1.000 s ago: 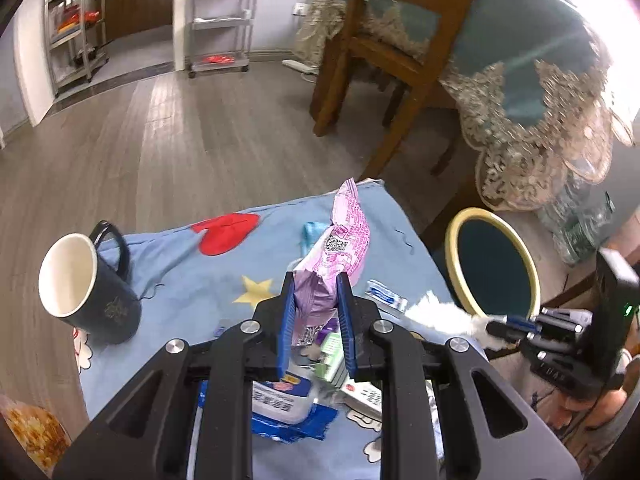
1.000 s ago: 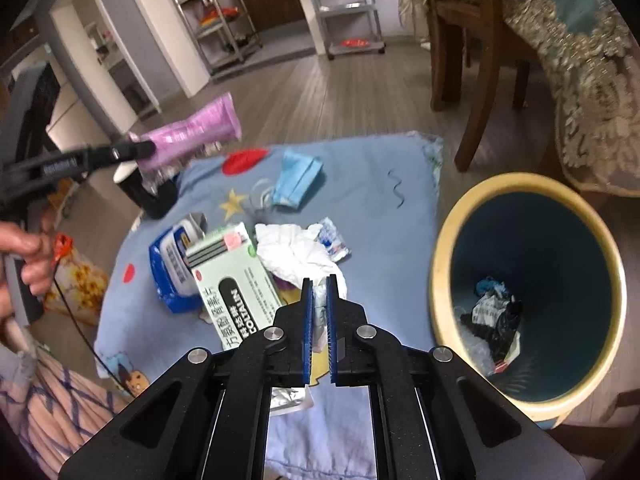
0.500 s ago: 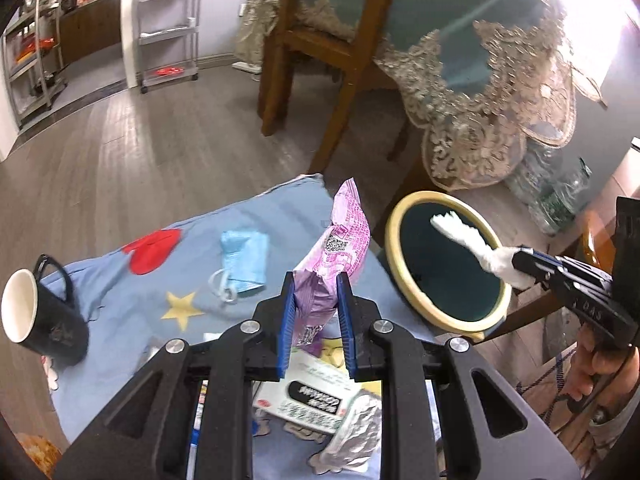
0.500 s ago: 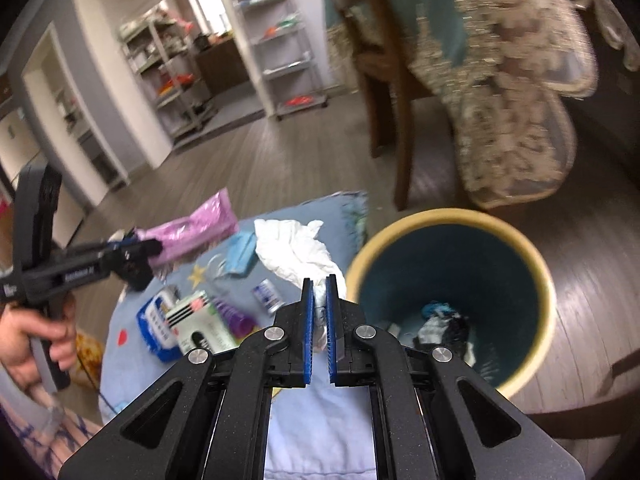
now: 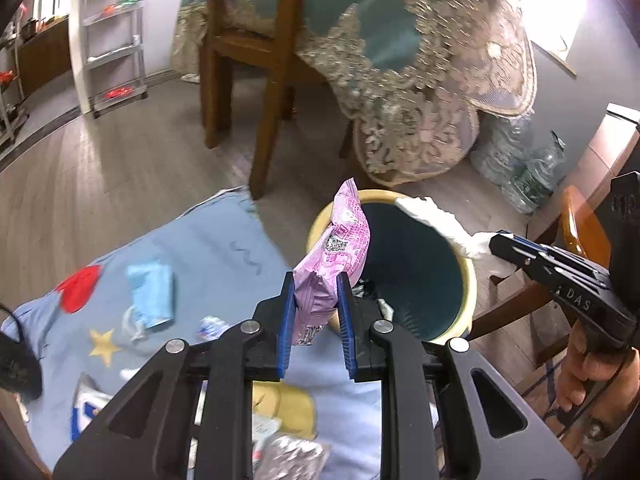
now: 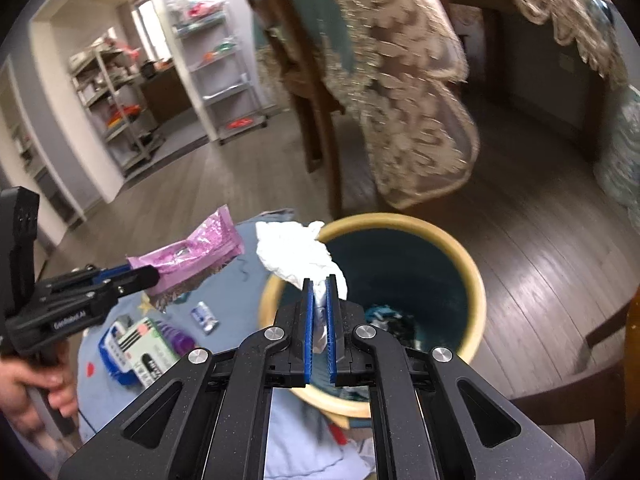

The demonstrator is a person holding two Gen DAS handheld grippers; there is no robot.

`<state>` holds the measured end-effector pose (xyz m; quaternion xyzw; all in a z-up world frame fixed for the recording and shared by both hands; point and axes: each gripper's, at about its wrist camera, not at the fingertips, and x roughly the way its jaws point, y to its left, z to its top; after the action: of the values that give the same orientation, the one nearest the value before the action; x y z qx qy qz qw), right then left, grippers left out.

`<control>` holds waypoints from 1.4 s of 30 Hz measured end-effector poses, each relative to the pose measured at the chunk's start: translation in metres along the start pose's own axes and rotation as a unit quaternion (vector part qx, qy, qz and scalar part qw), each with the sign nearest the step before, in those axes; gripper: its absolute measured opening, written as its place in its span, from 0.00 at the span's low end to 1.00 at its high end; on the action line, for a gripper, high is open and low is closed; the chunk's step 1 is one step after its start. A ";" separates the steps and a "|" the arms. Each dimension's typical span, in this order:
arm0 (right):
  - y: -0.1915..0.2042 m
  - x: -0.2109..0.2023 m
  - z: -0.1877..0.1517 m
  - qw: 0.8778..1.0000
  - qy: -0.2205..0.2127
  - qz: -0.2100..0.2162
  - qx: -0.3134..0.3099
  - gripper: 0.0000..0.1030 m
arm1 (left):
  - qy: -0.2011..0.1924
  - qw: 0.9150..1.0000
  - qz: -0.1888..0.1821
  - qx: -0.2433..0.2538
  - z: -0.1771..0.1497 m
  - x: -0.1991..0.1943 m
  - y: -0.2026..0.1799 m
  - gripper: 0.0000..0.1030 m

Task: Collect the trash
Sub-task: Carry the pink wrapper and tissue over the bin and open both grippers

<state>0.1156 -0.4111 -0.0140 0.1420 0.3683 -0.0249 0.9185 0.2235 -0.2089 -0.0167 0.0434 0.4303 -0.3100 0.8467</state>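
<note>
My left gripper (image 5: 314,286) is shut on a pink snack wrapper (image 5: 340,248), held upright at the near left rim of the yellow-rimmed trash bin (image 5: 466,276). My right gripper (image 6: 319,286) is shut on a crumpled white tissue (image 6: 296,252), held over the bin's left rim (image 6: 472,276). In the left wrist view the tissue (image 5: 436,216) hangs over the bin's far right rim. In the right wrist view the pink wrapper (image 6: 192,248) is left of the bin. Dark trash lies in the bin's bottom.
A blue cloth (image 5: 216,240) on the floor carries a blue face mask (image 5: 154,292), a small sachet (image 6: 204,316), a boxed pack (image 6: 148,344) and a foil wrapper (image 5: 292,456). A wooden chair (image 5: 244,52) and a lace-draped table (image 5: 420,92) stand behind the bin. Plastic bottles (image 5: 520,160) lie at the right.
Both grippers have moved with their loads from the cloth toward the bin. The tissue now hangs over the bin rim and the pink wrapper is at its near edge.
</note>
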 end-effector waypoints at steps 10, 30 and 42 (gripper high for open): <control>-0.033 0.013 -0.007 0.999 0.018 -0.030 0.039 0.07 | 0.031 0.999 -0.027 0.015 0.001 0.061 -0.044 0.20; -0.049 0.040 -0.016 0.995 0.060 -0.048 0.067 0.34 | 0.035 0.998 -0.038 -0.038 0.004 0.088 -0.031 0.56; -0.027 0.046 -0.013 0.997 0.061 -0.019 0.051 0.56 | 0.004 0.997 0.008 -0.078 0.000 0.038 0.035 0.71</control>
<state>0.1368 -0.4312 -0.0610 0.1829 0.4249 -0.0525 0.8850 0.2596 -0.1995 -0.0521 -0.0176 0.4563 -0.2687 0.8481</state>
